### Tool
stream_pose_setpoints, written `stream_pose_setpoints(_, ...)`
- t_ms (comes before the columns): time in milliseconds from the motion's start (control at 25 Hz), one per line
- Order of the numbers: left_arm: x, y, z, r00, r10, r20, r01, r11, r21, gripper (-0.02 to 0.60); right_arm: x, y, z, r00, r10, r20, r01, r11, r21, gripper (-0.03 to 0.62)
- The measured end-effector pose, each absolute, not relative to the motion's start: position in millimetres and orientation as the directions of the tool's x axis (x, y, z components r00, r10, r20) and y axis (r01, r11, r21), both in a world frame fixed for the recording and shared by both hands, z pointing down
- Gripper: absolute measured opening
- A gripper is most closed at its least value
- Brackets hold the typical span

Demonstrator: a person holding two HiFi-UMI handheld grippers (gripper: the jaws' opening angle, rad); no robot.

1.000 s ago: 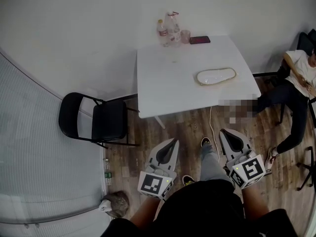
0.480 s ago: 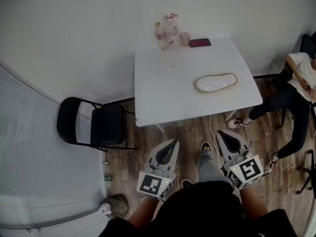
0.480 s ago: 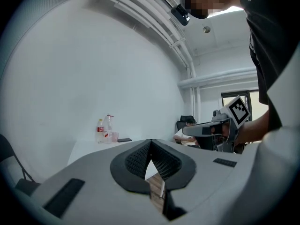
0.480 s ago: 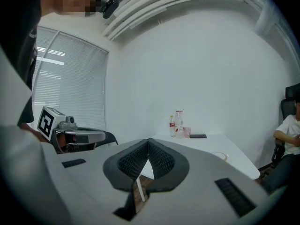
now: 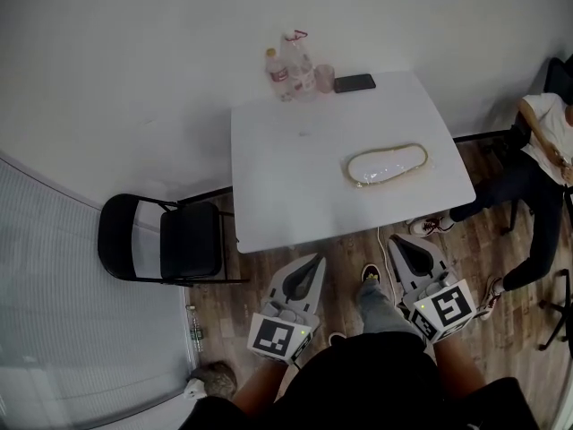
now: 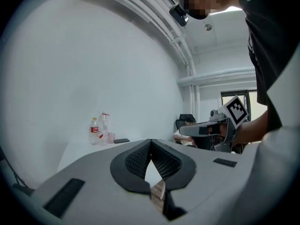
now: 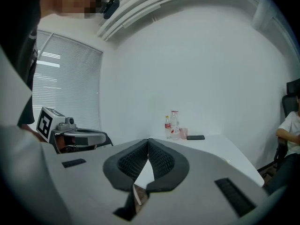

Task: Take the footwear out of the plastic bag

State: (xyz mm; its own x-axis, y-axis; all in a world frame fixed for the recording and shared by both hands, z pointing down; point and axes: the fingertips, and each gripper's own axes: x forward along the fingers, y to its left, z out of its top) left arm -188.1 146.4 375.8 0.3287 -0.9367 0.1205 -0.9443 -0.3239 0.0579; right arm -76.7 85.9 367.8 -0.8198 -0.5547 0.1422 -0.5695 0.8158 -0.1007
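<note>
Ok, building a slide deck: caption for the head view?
Left gripper and right gripper, both shut and empty, short of the white table holding bagged footwear.

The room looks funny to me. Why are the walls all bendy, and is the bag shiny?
Head view: the wide lens curves the blinds; light glints off the bag. Both gripper views: bent even rounder, with dark corners.

grey left tool (image 5: 317, 258) and right tool (image 5: 400, 240), black-white marker cubes (image 5: 273, 337).
</note>
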Motion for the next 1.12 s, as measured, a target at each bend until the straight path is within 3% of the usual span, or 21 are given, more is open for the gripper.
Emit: stream_pose_setpoints(1120,-156,-5,365,0.344,-0.924,0.167,-0.939,-0.343,0.036,0.021,-47,-57,368,-0.809,-0.566,0.158,-0.586,0.797,-0.146,0.017)
